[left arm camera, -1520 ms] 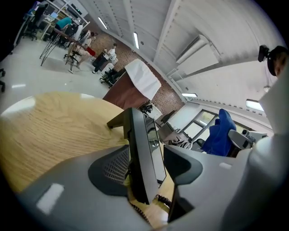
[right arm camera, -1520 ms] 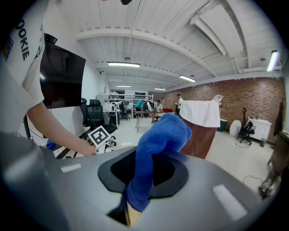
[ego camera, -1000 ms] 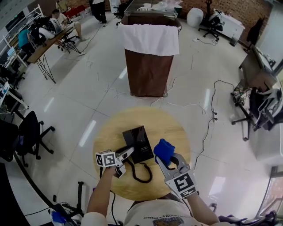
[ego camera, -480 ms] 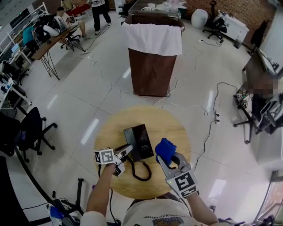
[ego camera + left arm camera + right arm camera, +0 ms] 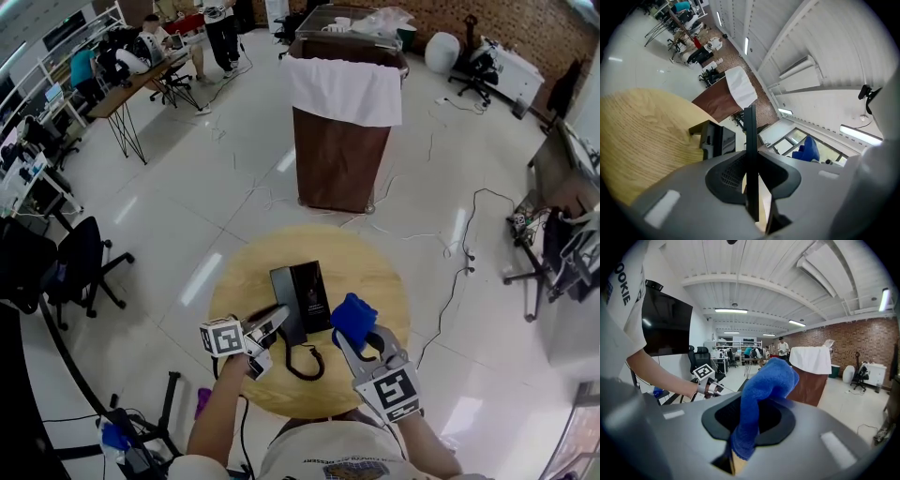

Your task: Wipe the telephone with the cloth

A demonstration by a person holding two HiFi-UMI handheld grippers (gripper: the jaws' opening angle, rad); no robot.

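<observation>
Round wooden table (image 5: 244, 281): black telephone (image 5: 307, 295) lies flat near its middle. Its long axis runs away from the person, far end leaning slightly left. Left gripper (image 5: 278, 316) reaches in low from the left, bare forearm (image 5: 217, 412) behind it. Its jaws are nipped on a thin black part at the telephone's near left edge; which part is hard to tell. Right gripper (image 5: 361, 339) sits just right of the telephone, pointing away, jaws pinching a bunched blue cloth (image 5: 352, 317) that hides their tips. Coiled cord (image 5: 302, 364) loops at the telephone's near end.
</observation>
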